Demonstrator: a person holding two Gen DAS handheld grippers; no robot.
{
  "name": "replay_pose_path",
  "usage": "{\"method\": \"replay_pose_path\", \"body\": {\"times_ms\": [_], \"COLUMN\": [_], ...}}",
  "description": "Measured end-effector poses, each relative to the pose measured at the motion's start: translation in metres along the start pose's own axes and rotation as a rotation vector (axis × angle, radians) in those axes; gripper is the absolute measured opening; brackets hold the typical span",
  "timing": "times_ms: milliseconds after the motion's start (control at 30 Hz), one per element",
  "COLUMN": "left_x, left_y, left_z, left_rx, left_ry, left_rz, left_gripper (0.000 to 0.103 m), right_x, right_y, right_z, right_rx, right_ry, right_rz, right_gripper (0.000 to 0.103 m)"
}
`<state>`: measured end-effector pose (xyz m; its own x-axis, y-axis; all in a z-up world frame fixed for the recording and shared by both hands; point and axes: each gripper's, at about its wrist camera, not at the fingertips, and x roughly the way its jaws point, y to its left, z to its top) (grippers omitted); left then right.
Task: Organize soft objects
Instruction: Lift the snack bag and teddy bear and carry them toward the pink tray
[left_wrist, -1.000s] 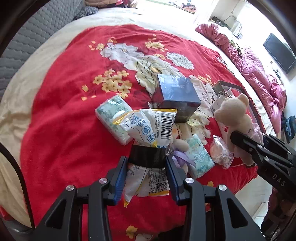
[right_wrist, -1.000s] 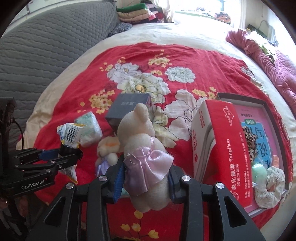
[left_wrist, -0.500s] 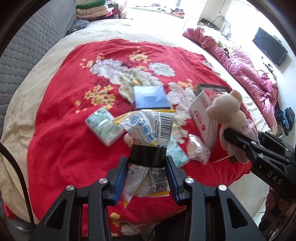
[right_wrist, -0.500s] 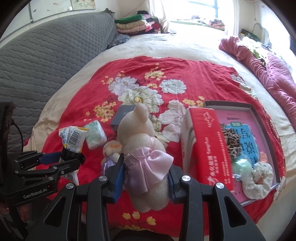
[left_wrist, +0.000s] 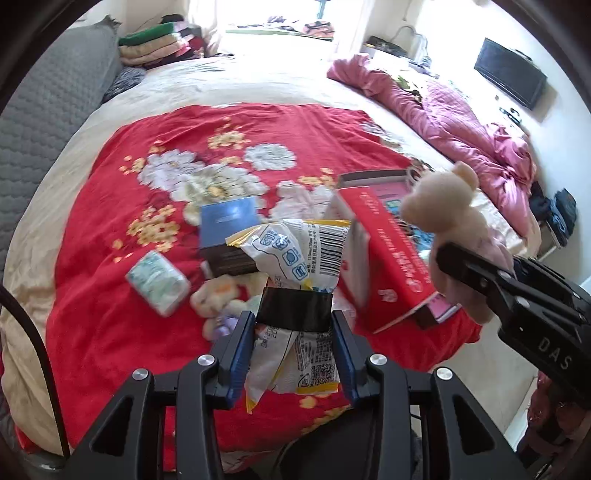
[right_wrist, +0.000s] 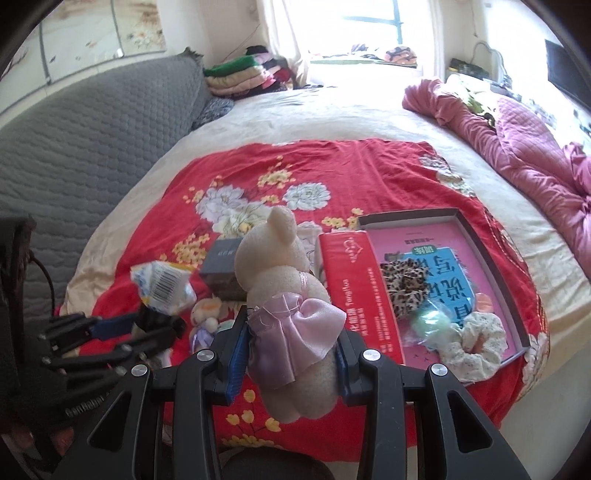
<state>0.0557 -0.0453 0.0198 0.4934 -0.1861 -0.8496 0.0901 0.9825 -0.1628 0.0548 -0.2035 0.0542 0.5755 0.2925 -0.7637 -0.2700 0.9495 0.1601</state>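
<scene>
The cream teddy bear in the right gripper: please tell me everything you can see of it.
The teddy bear is cream plush with round ears and a shiny lilac bow at its back. It is upright, facing away from the right wrist camera, squeezed at the body by the right gripper and lifted clear of the red blanket.

Your left gripper (left_wrist: 294, 332) clamps a snack packet (left_wrist: 295, 258) bound with black tape, held above the red floral blanket (left_wrist: 110, 314). Your right gripper (left_wrist: 458, 266) grips a cream teddy bear (left_wrist: 443, 210) beside the red box (left_wrist: 391, 258).
</scene>
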Motion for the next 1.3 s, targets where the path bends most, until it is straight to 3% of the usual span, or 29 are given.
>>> {"method": "replay_pose_path", "body": {"times_ms": [167,233,300,367,433,600,667,800,900,967,1167,1300], "left_x": [-0.002,-0.003,-0.003,0.006,0.022,0.054,0.061,0.070,0.077,0.083,0.102,0.106], "left_y": [-0.029,-0.041,-0.050,-0.060,-0.064,-0.052,-0.043,-0.032,-0.024,-0.024,-0.030,-0.039], "left_z": [0.006,0.010,0.015,0.023,0.031,0.037,0.032,0.008,-0.019,-0.037,-0.072,-0.084], "left_rx": [0.048,0.067,0.085,0.109,0.117,0.109,0.092,0.122,0.141,0.204,0.272,0.291], "left_ry": [-0.011,-0.019,-0.021,-0.023,-0.009,0.044,0.088,0.112,0.179,0.210,0.272,0.271], "left_rz": [-0.014,-0.023,-0.031,-0.005,0.013,0.015,-0.021,-0.021,-0.091,-0.064,-0.055,-0.081], "left_gripper": [0.040,0.029,0.029,0.029,0.015,0.014,0.016,0.055,0.058,0.066,0.066,0.066], "right_x": [-0.010,-0.014,-0.017,-0.014,-0.006,0.003,0.003,0.003,0.006,0.006,0.004,-0.001], "right_y": [-0.017,-0.025,-0.033,-0.041,-0.050,-0.068,-0.075,-0.083,-0.085,-0.084,-0.090,-0.099], "right_z": [0.001,0.000,-0.001,0.001,0.003,-0.003,-0.007,-0.009,-0.008,-0.008,-0.008,-0.010], "right_rx": [0.051,0.073,0.087,0.101,0.124,0.145,0.151,0.169,0.180,0.180,0.195,0.208], "right_ry": [-0.027,-0.033,-0.039,-0.038,-0.030,-0.008,-0.001,-0.011,-0.012,-0.016,-0.029,-0.032], "right_rz": [-0.014,-0.018,-0.028,-0.031,-0.031,-0.062,-0.070,-0.073,-0.066,-0.061,-0.070,-0.086], "right_gripper": [0.039,0.039,0.039,0.039,0.039,0.039,0.039,0.039,0.039,0.039,0.039,0.039]}}
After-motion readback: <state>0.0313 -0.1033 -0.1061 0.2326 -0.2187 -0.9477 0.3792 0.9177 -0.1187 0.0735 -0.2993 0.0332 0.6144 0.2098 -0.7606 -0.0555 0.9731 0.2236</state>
